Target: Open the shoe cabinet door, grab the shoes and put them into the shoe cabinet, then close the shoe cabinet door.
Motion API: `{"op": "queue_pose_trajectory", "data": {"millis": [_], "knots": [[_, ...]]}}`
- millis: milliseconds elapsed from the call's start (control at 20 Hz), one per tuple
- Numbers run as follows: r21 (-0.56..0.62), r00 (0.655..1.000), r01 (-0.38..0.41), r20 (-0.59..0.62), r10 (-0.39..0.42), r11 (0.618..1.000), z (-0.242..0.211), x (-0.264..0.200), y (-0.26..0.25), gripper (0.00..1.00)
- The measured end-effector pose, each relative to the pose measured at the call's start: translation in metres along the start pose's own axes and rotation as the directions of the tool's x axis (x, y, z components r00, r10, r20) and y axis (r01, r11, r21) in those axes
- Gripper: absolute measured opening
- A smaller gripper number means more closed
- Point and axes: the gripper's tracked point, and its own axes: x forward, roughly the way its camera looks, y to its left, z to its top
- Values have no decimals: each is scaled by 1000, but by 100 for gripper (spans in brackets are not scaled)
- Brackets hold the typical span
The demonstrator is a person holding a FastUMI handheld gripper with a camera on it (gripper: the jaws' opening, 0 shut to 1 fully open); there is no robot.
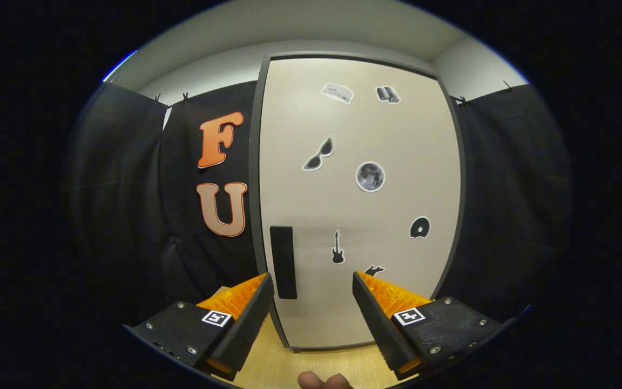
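Spread tongs (312, 283) face the closed pale stickered shoe cabinet door (359, 200).
Its stiff black vertical handle (283, 262), just ahead, likely offers the firmest hold.

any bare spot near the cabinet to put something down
Bare wooden floor lies between the open gripper fingers, in front of the closed shoe cabinet door. It is tighter at the door's black handle, by the left finger.

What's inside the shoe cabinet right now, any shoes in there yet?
Cannot tell: the pale stickered cabinet door is shut and covers the interior. Only its front and the black rectangular handle show. The open tool holds nothing, its fingers apart ahead of the handle.
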Motion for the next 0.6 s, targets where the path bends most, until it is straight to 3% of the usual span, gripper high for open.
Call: {"op": "queue_pose_trajectory", "data": {"millis": [200,600], "knots": [[16,998,38,55,-39,999,20,-40,-29,94],[57,996,33,82,-37,998,22,-109,-103,93]]}}
